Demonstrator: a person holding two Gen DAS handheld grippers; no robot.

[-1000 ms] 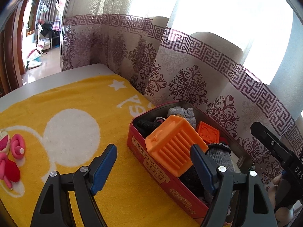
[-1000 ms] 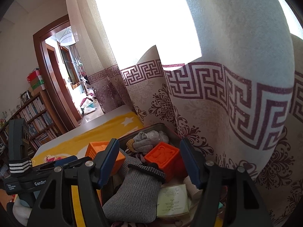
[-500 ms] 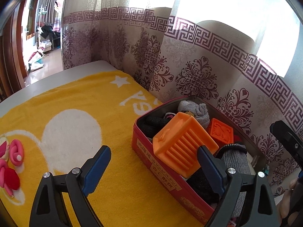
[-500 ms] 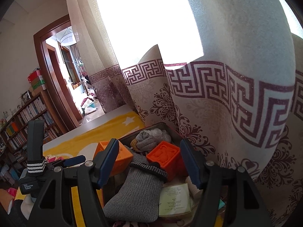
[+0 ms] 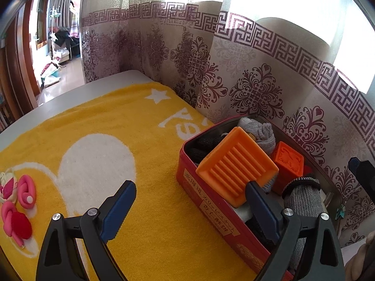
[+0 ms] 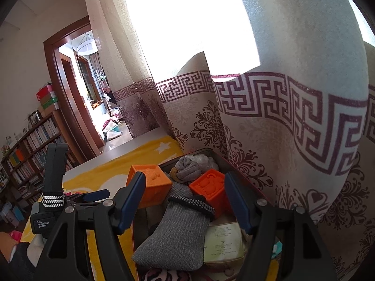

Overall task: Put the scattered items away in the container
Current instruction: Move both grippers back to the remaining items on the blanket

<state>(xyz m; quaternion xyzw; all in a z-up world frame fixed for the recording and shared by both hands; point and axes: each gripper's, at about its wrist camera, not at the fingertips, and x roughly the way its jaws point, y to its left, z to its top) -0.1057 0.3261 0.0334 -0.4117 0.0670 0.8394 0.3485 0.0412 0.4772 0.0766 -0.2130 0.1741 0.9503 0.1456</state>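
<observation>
We see a grey table (image 5: 70, 91) under a yellow towel (image 5: 145, 164); a red tin (image 5: 211, 201) and pink toy (image 5: 16, 208) lie on it.

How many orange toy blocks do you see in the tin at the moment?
2: the larger orange block leans at the red tin's near side, the smaller orange block sits behind it by the grey sock. More may be buried.

A yellow towel (image 5: 121, 121) with white markings covers the table (image 5: 110, 82). A curtain (image 5: 246, 70) with a maroon key-pattern band (brightly backlit above) hangs directly behind the table edge. A dark wooden door frame (image 6: 58, 98) stands at the left, opening onto a lit room with a round ceiling lamp (image 6: 87, 46). A bookshelf (image 6: 30, 145) filled with books lines the wall beside the frame, with coloured boxes (image 6: 48, 98) stacked on top.
</observation>
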